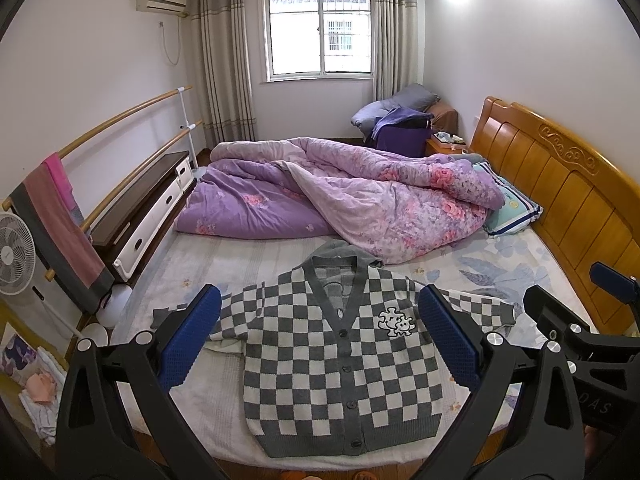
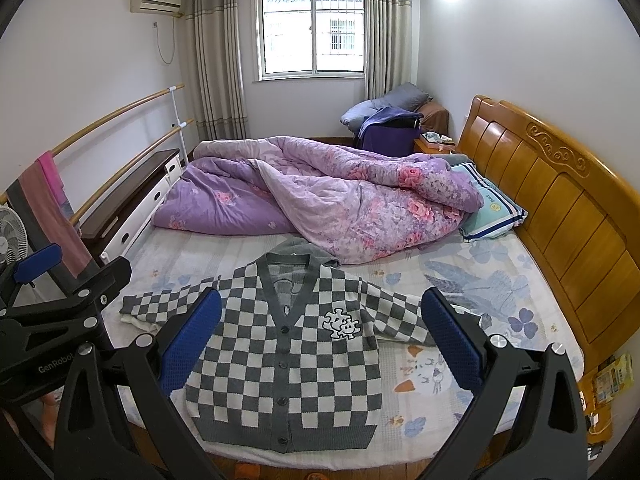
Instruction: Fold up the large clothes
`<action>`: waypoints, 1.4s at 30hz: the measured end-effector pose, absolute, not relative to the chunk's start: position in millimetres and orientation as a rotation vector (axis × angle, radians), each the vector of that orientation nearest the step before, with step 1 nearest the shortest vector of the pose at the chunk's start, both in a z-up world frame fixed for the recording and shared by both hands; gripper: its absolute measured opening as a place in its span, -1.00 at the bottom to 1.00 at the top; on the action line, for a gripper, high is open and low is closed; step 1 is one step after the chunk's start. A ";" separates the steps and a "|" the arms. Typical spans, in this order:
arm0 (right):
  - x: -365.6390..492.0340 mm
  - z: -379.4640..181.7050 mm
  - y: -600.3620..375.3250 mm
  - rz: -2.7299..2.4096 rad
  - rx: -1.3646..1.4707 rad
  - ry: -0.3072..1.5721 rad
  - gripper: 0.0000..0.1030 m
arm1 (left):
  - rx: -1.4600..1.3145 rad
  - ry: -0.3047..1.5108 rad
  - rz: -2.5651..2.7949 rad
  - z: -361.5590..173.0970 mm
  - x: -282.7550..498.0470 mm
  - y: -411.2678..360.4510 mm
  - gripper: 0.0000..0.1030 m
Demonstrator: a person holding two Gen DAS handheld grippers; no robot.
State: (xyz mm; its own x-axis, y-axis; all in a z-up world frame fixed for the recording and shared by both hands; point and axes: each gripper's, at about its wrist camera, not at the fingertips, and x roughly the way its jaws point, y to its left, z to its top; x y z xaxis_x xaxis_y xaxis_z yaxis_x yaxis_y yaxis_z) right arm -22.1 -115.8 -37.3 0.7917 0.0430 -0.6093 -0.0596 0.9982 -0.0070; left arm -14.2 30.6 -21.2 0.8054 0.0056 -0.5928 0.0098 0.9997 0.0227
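A grey and white checkered cardigan (image 1: 336, 360) lies flat, face up and buttoned, on the near part of the bed, sleeves spread to both sides; it also shows in the right wrist view (image 2: 288, 364). My left gripper (image 1: 320, 320) is open and empty, held above the cardigan's front. My right gripper (image 2: 320, 320) is open and empty, also above the cardigan. The right gripper shows at the right edge of the left wrist view (image 1: 580, 320). The left gripper shows at the left edge of the right wrist view (image 2: 60, 308).
A crumpled purple floral quilt (image 1: 340, 196) fills the far half of the bed. A pillow (image 1: 508, 204) lies by the wooden headboard (image 1: 568, 184). A rail with a towel (image 1: 60, 220), a fan (image 1: 14, 256) and a low cabinet (image 1: 148, 208) stand on the left.
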 end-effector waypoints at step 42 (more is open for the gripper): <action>130.4 -163.0 -21.2 0.263 -0.187 0.854 0.86 | -0.086 0.942 0.004 -180.8 136.7 132.2 0.91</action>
State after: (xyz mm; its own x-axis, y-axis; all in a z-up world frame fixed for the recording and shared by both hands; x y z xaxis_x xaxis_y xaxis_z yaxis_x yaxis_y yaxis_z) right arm 130.4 -21.2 -163.0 0.6279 0.1536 -0.7630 -0.3025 0.9514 -0.0573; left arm 136.7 132.2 -180.8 0.5882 -0.0338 -0.8080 -0.0411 0.9966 -0.0716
